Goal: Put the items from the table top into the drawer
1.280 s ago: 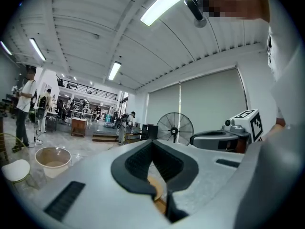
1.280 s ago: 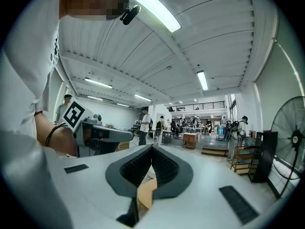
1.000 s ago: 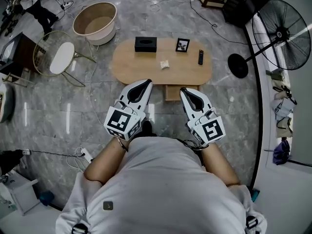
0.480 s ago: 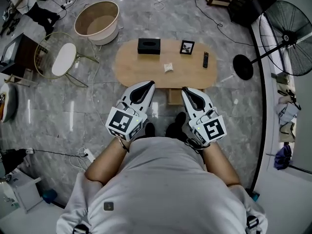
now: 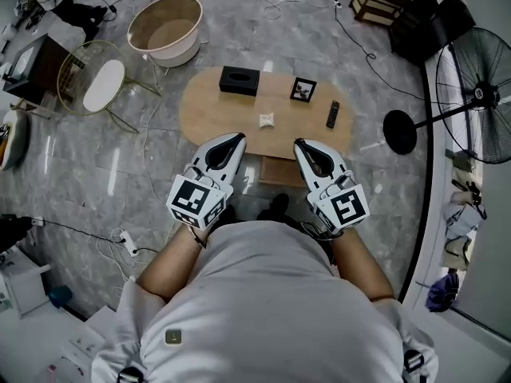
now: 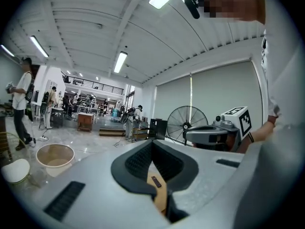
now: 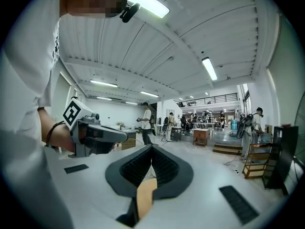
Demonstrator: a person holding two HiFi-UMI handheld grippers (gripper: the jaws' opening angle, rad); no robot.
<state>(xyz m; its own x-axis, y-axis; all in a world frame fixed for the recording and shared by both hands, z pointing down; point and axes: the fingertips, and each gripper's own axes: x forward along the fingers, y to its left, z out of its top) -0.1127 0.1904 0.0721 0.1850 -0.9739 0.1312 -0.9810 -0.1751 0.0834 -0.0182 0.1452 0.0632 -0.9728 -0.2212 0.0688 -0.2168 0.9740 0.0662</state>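
The oval wooden table (image 5: 215,110) carries a black tissue box (image 5: 239,80), a small black picture frame (image 5: 303,89), a black remote (image 5: 332,114) and a small white crumpled item (image 5: 266,119). A tan drawer front (image 5: 279,171) juts out under the table's near edge. My left gripper (image 5: 234,138) and right gripper (image 5: 301,144) hover side by side at that near edge, both shut and empty. In the left gripper view the shut left gripper (image 6: 152,141) frames the remote (image 6: 155,182). In the right gripper view the shut right gripper (image 7: 152,146) frames a strip of tabletop.
A beige tub (image 5: 165,29) and a wire chair with a white seat (image 5: 104,86) stand left of the table. A standing fan (image 5: 483,94) with its round base (image 5: 399,132) is on the right. Cables trail over the grey floor; dark furniture (image 5: 431,14) sits at the far right.
The person has stepped toward the table, carrying both grippers forward. The table now lies closer under the gripper tips. Both grippers stay shut.
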